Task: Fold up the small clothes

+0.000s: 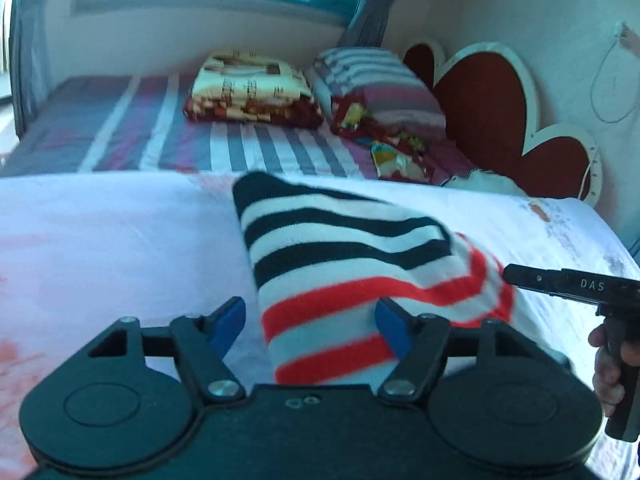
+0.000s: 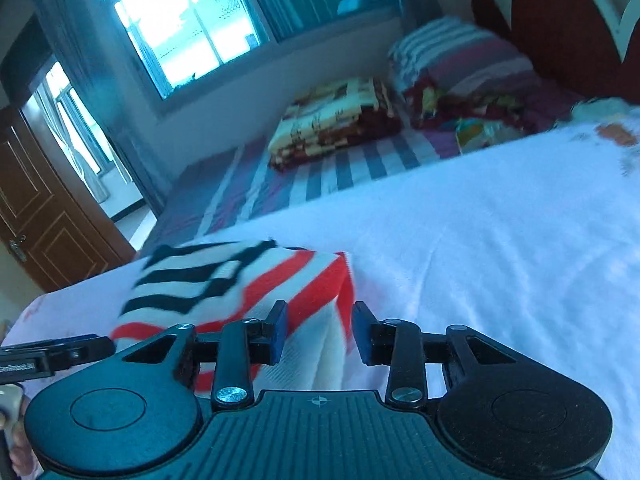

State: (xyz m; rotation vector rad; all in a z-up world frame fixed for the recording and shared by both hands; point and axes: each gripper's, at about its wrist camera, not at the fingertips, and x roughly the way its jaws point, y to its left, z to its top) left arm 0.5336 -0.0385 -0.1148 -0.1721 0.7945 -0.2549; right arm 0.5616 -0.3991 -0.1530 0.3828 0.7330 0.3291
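A small striped garment [image 1: 340,256], black-and-white at the far end and red-and-white at the near end, lies folded on the white bedsheet [image 1: 120,240]. My left gripper [image 1: 310,326] is open, its blue pads either side of the garment's near red-striped edge. The garment also shows in the right wrist view [image 2: 240,288]. My right gripper [image 2: 320,332] is open, its jaws straddling the garment's right red-striped corner. The right gripper's black finger [image 1: 560,282] shows in the left wrist view, beside the garment's right edge.
A striped bedcover [image 1: 200,136] lies beyond the white sheet, with a folded patterned blanket [image 1: 252,88] and a striped pillow [image 1: 380,84] at the back. A red heart-shaped headboard [image 1: 492,104] stands at right. A window [image 2: 180,20] and a brown door [image 2: 36,208] are at left.
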